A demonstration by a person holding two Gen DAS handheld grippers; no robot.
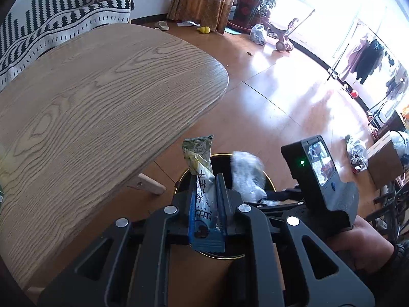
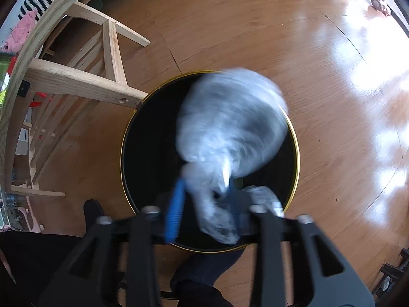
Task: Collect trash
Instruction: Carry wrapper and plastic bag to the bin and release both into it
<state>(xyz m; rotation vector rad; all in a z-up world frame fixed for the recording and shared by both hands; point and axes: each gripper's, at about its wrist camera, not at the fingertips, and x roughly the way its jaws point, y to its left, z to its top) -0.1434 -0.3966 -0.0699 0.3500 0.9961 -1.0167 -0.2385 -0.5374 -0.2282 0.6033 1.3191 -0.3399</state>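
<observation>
My left gripper (image 1: 205,179) is shut on two snack wrappers held upright: a blue one (image 1: 204,220) and a green and yellow one (image 1: 198,151) sticking out above the fingertips. It hangs over a round black bin with a gold rim (image 1: 181,176). In the right wrist view my right gripper (image 2: 204,197) points down into that bin (image 2: 122,153) with its jaws apart. A crumpled clear plastic bag (image 2: 230,122), blurred, lies between and beyond the blue pads (image 2: 175,209), which do not press on it. The bag (image 1: 246,174) also shows over the bin in the left wrist view.
An oval wooden table (image 1: 89,102) stands left of the bin, its leg frame (image 2: 76,81) touching the rim. A person's dark foot (image 2: 204,268) is beside the bin, a hand (image 1: 363,240) on the right gripper's handle. A striped sofa (image 1: 51,25) sits behind; a cardboard box (image 1: 383,161) at right.
</observation>
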